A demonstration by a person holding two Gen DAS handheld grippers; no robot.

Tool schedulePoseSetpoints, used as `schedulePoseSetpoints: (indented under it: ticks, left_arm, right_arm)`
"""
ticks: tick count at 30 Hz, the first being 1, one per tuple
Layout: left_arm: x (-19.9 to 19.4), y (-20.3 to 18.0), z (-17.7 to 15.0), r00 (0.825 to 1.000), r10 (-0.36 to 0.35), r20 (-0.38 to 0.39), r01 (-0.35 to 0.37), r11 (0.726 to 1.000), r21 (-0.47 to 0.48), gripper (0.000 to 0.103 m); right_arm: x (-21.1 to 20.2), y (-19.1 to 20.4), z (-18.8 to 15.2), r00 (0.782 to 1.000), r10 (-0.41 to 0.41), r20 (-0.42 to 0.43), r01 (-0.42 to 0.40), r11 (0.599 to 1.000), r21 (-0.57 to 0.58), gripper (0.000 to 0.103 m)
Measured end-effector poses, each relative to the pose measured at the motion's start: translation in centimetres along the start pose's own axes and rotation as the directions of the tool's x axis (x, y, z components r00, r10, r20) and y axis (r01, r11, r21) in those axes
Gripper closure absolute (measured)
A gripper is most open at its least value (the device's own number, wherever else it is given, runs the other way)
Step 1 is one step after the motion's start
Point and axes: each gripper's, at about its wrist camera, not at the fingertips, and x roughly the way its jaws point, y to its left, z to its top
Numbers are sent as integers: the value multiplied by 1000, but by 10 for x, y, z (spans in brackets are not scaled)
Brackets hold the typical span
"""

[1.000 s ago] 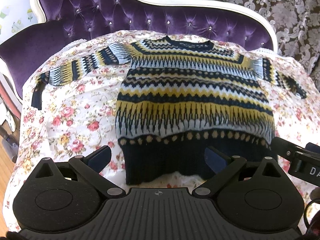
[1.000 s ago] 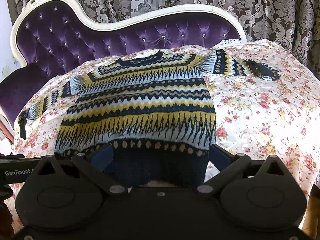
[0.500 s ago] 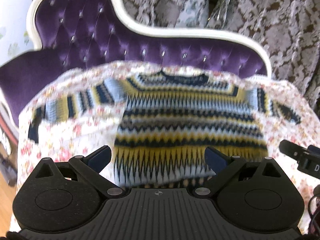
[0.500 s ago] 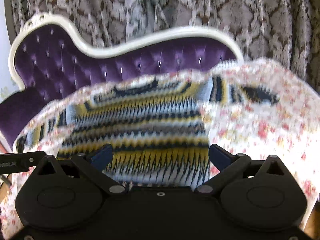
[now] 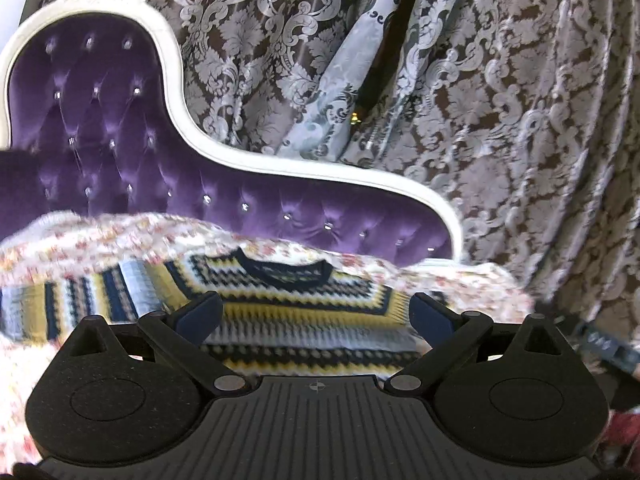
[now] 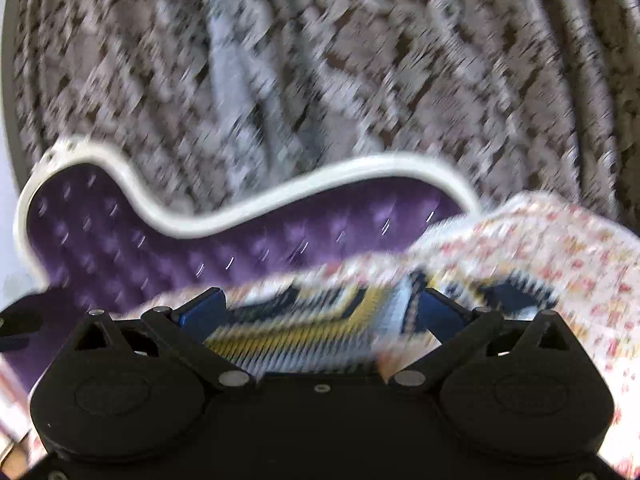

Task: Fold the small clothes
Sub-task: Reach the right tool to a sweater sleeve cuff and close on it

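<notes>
- The sweater [image 5: 288,312] lies flat on a floral sheet [image 5: 80,240] spread over a purple tufted sofa [image 5: 100,140] with a white frame.
- It's a knit in navy, yellow and pale blue bands, with the dark neckline at the far side, toward the sofa back.
- From the left wrist view, one sleeve runs out to the left across the sheet, and the body fills the space just past the fingers.
- The left gripper [image 5: 316,316] has its jaws spread wide with nothing between them. The sweater just shows through the gap, lying on the sheet.
- Both blue pads [image 5: 200,314] look bare. Can't tell whether they touch the knit or sit above it.
- The right gripper [image 6: 318,312] is the same story: jaws wide apart, holding nothing, with the sweater showing in the gap.
- The right view is badly smeared, so the knit pattern is mostly streaks, but you can make out a sleeve heading off to the right over the sheet.
- Behind the sofa hangs a grey and brown damask curtain [image 5: 500,100], which fills the top half of both views.
- A bit of the other gripper pokes in at the right edge of the left view, low down, too blurred to say much about it.
</notes>
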Motion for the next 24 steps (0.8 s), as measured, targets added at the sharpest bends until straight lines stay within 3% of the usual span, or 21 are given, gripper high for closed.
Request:
schedulePoseSetpoints:
  ticks: [5, 8, 10, 11, 14, 19, 24]
  left_arm:
    - [36, -2, 0, 998, 60, -17, -59, 997, 47, 2]
    - [60, 4, -6, 996, 73, -61, -70, 997, 40, 2]
    - [77, 6, -10, 993, 83, -88, -80, 996, 39, 2]
    - [84, 8, -12, 992, 88, -95, -85, 996, 39, 2]
    - [106, 12, -19, 987, 111, -118, -107, 993, 47, 2]
    - [141, 17, -33, 976, 153, -157, -145, 988, 62, 2]
    - [171, 26, -54, 963, 190, -192, -177, 980, 87, 2]
  right_arm:
    - [22, -17, 12, 985, -152, 76, 159, 983, -94, 0]
    - [51, -37, 22, 983, -183, -2, 181, 973, -146, 2]
    - [67, -56, 22, 983, -176, -44, 171, 979, -113, 14]
    - [75, -67, 21, 980, -187, -63, 181, 980, -87, 26]
    - [101, -100, 16, 967, -194, -162, 197, 980, 1, 33]
    - [126, -161, 7, 953, -186, -240, 224, 964, 141, 34]
    - [143, -201, -3, 914, -219, -341, 301, 931, 209, 34]
